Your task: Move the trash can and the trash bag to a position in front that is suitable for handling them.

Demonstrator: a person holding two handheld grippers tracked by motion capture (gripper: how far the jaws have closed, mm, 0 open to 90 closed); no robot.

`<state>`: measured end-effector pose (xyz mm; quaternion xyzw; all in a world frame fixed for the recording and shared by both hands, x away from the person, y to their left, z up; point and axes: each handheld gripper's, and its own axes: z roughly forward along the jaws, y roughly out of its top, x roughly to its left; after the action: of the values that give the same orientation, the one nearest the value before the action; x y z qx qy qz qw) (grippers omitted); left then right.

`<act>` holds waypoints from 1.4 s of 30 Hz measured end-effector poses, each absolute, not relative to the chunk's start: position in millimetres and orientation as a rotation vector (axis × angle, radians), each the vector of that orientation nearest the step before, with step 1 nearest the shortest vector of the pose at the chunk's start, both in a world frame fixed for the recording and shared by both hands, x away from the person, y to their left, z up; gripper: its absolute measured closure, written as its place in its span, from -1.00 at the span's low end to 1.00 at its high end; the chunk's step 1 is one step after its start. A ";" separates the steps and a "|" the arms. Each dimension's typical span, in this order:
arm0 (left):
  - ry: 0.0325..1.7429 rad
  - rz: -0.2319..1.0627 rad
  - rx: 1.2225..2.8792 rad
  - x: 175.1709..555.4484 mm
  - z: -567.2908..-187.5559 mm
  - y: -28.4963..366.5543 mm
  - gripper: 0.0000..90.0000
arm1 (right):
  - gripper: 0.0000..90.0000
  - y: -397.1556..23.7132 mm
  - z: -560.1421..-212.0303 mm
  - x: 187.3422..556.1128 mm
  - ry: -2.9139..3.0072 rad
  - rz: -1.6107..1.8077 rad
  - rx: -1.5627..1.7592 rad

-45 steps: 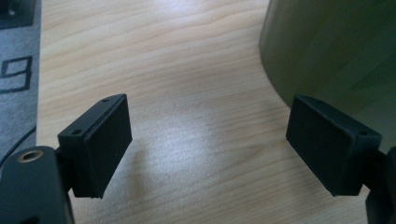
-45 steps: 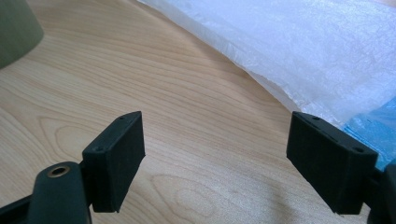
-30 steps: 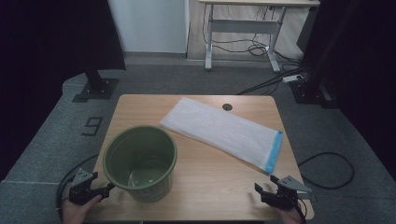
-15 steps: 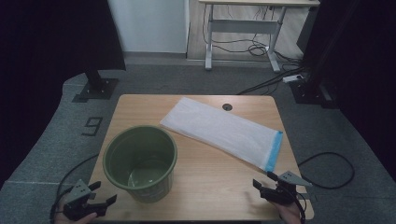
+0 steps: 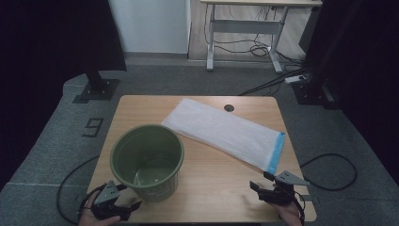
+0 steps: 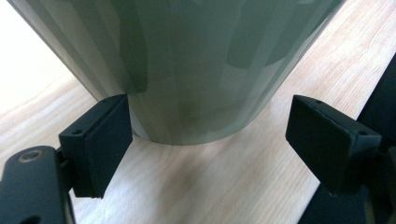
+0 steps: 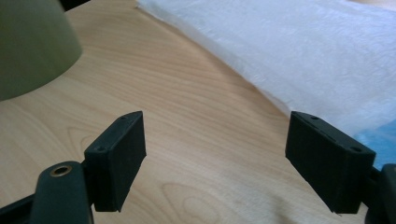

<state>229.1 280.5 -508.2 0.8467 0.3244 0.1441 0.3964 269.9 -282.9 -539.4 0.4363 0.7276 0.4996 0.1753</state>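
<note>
Green bucket [image 5: 147, 161]: upright on worktop [image 5: 221, 190], tapered wall, interior empty. Left tongs [image 6: 205, 126] spread apart at its base. Right tongs [image 7: 215, 154] spread apart near white bag [image 5: 226, 132].

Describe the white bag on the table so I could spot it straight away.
Start at the wooden table. Behind the round green bucket near the front left, the bag lies flat, slanting from the middle toward the right edge. It is the one flat, pale thing there, with a blue strip along its right end.
</note>
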 end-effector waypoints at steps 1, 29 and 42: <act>0.801 0.361 2.156 233.3 -507.5 274.9 -0.67 | -0.56 -281.8 -539.1 267.7 2.080 1.443 1.235; 0.530 0.296 2.283 293.9 -508.3 161.5 -0.62 | -0.56 -282.8 -540.1 262.2 2.053 1.486 1.294; 0.556 0.371 2.289 287.0 -510.1 155.7 -0.62 | -0.55 -283.2 -540.0 257.4 2.068 1.428 1.264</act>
<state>287.0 155.7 -510.1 0.8920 0.2167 0.1447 0.3693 257.4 -283.2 -540.0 0.4433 0.7253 0.5007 0.1635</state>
